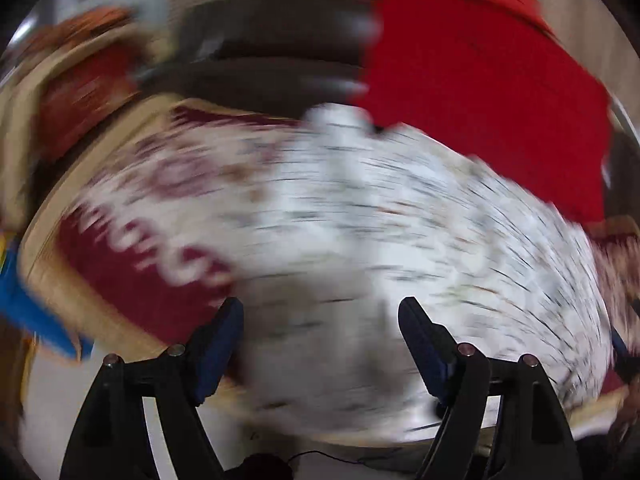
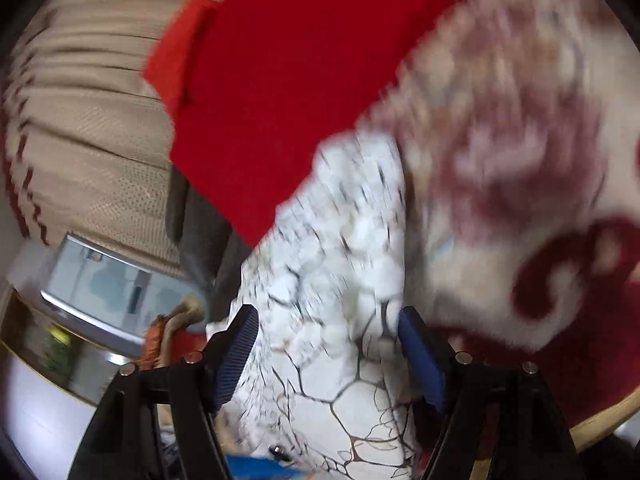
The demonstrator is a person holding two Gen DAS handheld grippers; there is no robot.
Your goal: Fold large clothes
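Left wrist view: heavy motion smear; white patterned garment [image 1: 400, 220] print unreadable, maroon-cream blanket [image 1: 160, 216] motif indistinct. Red cloth [image 1: 480, 80] cut off at top edge. Right wrist view: garment lower end [image 2: 360, 420] cut by frame bottom, bkgd items blurred.

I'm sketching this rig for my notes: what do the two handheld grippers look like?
Both match: the left gripper and right gripper have black angular linkage arms with round silver pivot pins, each ending in two dark blue ribbed pads. No hands or sleeves show.
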